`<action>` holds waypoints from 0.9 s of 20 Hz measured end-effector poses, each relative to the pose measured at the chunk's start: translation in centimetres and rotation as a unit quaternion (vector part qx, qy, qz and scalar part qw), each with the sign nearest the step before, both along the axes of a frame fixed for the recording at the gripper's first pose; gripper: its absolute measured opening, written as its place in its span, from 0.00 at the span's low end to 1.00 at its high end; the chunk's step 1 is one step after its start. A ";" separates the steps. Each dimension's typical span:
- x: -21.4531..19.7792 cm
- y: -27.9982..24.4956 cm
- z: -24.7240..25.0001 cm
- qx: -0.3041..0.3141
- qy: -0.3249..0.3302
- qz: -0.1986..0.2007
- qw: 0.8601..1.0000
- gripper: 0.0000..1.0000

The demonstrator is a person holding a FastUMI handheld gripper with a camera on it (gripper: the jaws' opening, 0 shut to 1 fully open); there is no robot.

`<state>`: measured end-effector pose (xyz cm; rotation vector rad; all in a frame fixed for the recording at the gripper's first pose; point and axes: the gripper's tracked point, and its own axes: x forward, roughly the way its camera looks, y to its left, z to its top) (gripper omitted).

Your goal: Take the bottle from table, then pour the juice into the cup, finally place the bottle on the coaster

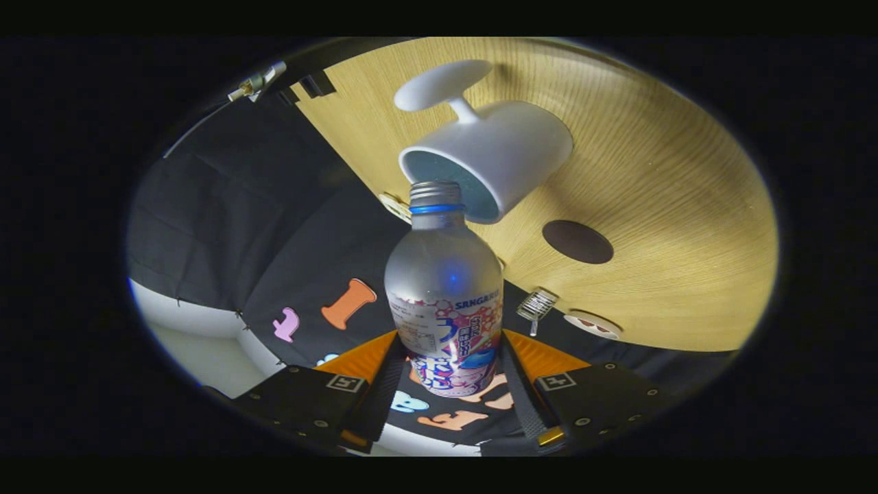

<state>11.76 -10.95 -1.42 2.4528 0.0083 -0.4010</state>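
Pinching the tipped bottle [444, 288] between both fingers [384, 384], the gripper [449, 391] risks spilling juice past the cup [501, 161] rim if its mouth drifts.

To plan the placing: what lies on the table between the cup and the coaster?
In the gripper view, only bare wooden table lies between the white cup and the dark coaster.
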 end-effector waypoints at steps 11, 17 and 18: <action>0.0 -0.4 -0.1 -0.003 0.001 -0.004 1.000 0.76; 0.1 0.1 0.0 -0.019 0.005 0.005 1.000 0.76; 0.1 0.2 -0.3 -0.030 0.011 0.011 0.999 0.76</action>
